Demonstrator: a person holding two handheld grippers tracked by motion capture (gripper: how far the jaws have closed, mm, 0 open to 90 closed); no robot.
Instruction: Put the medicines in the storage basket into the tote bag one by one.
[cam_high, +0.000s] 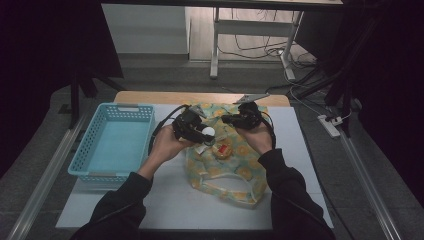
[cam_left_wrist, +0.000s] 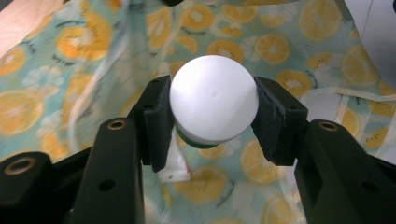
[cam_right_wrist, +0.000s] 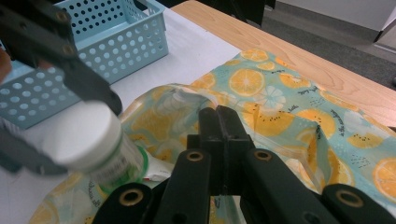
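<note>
From my remote seat I saw the white table (cam_high: 200, 210) carrying a blue basket (cam_high: 112, 140) at the left and the orange-print bag (cam_high: 235, 175) in the middle. My left gripper (cam_left_wrist: 212, 116) clamped a white-capped bottle (cam_left_wrist: 213, 103) above the bag (green band on the label). My right gripper (cam_right_wrist: 219, 123) was closed on the bag's edge, pinching the fabric, near the bottle.

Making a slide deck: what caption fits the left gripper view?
Left gripper clamps a white-capped bottle above the orange-print bag.
</note>
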